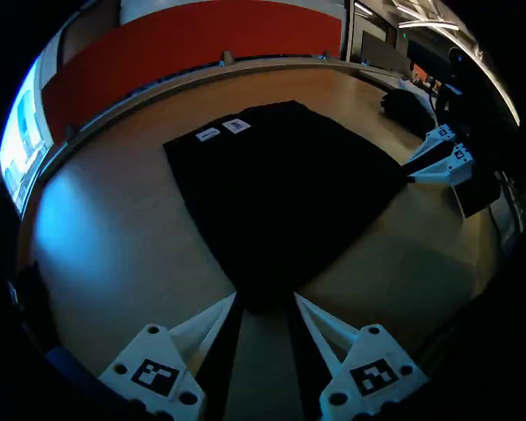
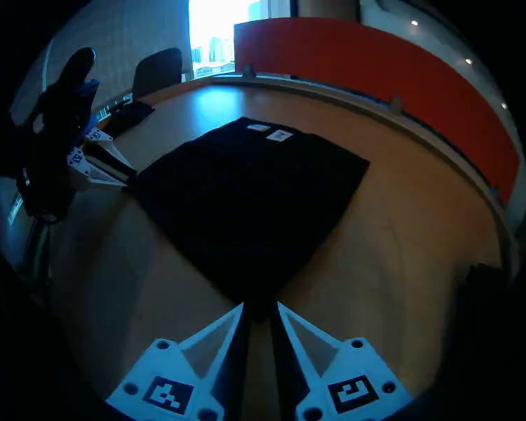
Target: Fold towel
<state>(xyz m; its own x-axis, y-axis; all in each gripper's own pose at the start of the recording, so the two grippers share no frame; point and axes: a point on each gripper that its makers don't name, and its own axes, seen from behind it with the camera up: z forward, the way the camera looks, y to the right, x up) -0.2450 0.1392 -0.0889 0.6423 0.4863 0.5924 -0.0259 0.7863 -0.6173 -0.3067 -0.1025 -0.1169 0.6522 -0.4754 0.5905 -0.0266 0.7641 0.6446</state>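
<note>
Black towel (image 1: 284,189) flat on table (image 1: 123,231). One corner dead ahead, at tips of left gripper (image 1: 264,298), jaws apart, ungripped. Right gripper (image 2: 261,307) same at neighbouring corner, gap narrower, unclenched.

dim | window (image 2: 221,38) glare | blue cast | fisheye-warped edges

White angular fingers (image 1: 196,328); black square markers (image 1: 155,377), round screw holes (image 1: 153,329)
</note>
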